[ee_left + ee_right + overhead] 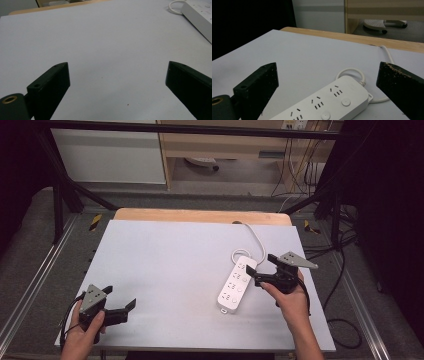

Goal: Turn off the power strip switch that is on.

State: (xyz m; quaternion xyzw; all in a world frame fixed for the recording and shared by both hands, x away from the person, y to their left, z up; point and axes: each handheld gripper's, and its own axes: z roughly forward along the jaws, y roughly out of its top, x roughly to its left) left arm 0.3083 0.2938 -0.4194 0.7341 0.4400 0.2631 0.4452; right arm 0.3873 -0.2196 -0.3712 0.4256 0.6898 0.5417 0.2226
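Note:
A white power strip (236, 284) with several sockets and round buttons lies on the white table sheet (170, 265), right of centre; its white cable (256, 240) loops and runs to the table's far edge. My right gripper (260, 269) is held just to the strip's right, jaws wide apart and open, pointing left over its far end. In the right gripper view the power strip (329, 105) lies below and between the open jaws, untouched. My left gripper (120, 302) rests at the near left, open, nothing between its jaws. In the left gripper view, the power strip (198, 15) sits far right.
A wooden table edge (200, 215) shows beyond the sheet. Black frame posts (57, 205) stand at both sides, and dark cables (345, 270) hang off the right. A pale cabinet (107, 155) stands behind.

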